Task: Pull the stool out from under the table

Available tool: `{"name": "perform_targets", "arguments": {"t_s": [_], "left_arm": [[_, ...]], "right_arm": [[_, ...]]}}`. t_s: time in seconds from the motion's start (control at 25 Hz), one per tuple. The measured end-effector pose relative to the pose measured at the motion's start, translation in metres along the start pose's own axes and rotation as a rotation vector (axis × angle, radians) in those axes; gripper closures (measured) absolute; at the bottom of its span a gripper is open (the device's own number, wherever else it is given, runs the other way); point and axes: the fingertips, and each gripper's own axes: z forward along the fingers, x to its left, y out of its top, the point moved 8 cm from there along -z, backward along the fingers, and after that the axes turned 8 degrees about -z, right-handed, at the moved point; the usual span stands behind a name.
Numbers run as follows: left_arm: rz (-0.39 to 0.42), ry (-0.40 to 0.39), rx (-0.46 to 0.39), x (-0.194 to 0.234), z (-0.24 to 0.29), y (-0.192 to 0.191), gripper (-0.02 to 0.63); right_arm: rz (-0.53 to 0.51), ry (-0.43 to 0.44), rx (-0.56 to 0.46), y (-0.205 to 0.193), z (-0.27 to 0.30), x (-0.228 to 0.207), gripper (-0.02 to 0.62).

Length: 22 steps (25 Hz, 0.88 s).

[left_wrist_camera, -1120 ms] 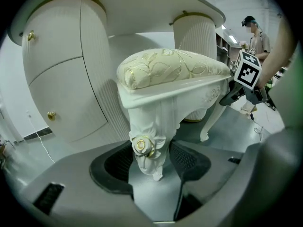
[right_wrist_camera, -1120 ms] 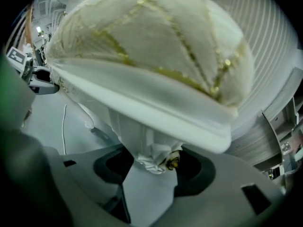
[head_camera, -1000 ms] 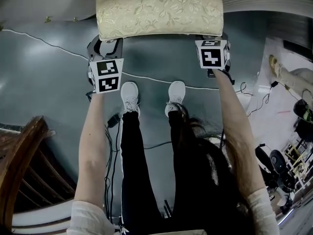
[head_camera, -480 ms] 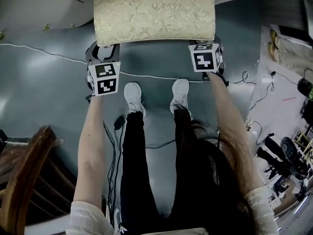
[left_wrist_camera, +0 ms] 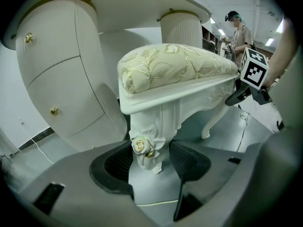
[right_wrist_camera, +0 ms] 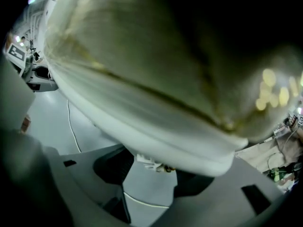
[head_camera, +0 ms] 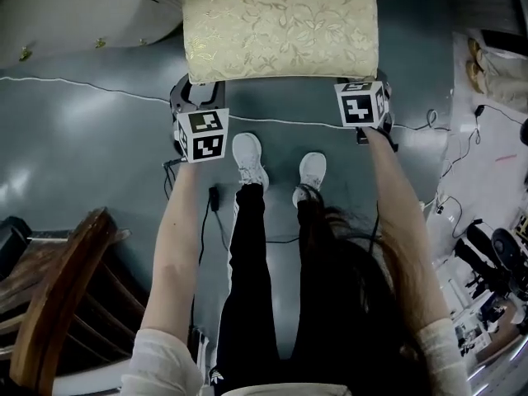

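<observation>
The stool (head_camera: 280, 27) has a cream, gold-patterned cushion and carved white legs, and its far part lies under the white table (head_camera: 82, 15). My left gripper (head_camera: 198, 97) is at its front left corner. In the left gripper view the gripper (left_wrist_camera: 151, 162) is shut on the stool's leg (left_wrist_camera: 149, 141), just below a gold rosette. My right gripper (head_camera: 363, 85) is at the front right corner. In the right gripper view the cushion and seat rim (right_wrist_camera: 142, 103) fill the frame. Under the rim, the gripper (right_wrist_camera: 150, 167) grips a mostly hidden leg (right_wrist_camera: 151, 163).
The table's rounded drawer cabinet (left_wrist_camera: 57, 79) stands left of the stool. My feet (head_camera: 247, 159) are just before the stool, and thin cables (head_camera: 82, 85) cross the grey floor. A dark wooden chair (head_camera: 58, 304) is at lower left, clutter (head_camera: 495, 262) at right. Another person (left_wrist_camera: 239, 32) stands beyond.
The stool has slid toward me with both grippers on its front legs; its front edge is closer to the white cable. My right foot has stepped back.
</observation>
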Motion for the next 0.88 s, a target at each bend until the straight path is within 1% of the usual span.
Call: {"name": "perform_targets", "arguments": {"t_s": [0.08,0.12,0.16,0.28,0.36,0.48,0.6,0.72,0.88], "left_arm": [[-0.003,-0.016,0.002,0.027,0.007,0.001,0.347],[-0.002,-0.017,0.008,0.030,0.006,0.000,0.347],[-0.002,-0.015,0.018,0.025,0.003,-0.001,0.347],[-0.014,0.000,0.050,-0.013,-0.004,-0.002,0.348],[-0.021,0.006,0.054,-0.031,0.000,-0.002,0.349],[-0.010,-0.001,0.043,-0.037,0.008,-0.002,0.351],[-0.023,0.007,0.044,-0.039,0.007,-0.004,0.353],[-0.040,0.025,0.067,-0.041,0.002,-0.004,0.353],[-0.039,0.037,0.103,-0.044,-0.002,-0.001,0.353]], "right_arm": [[0.007,-0.018,0.009,0.020,0.001,0.016,0.327],[0.009,-0.020,0.013,0.021,0.000,0.020,0.327],[0.012,-0.015,0.017,0.015,-0.002,0.019,0.327],[0.015,0.003,0.033,-0.018,-0.008,0.001,0.327],[0.014,0.003,0.034,-0.032,-0.006,-0.011,0.327],[0.018,-0.015,0.023,-0.037,-0.002,-0.016,0.327],[0.007,-0.017,0.017,-0.036,-0.001,-0.019,0.327],[-0.003,-0.001,0.024,-0.035,-0.002,-0.019,0.327],[-0.016,0.022,0.042,-0.035,-0.004,-0.022,0.327]]}}
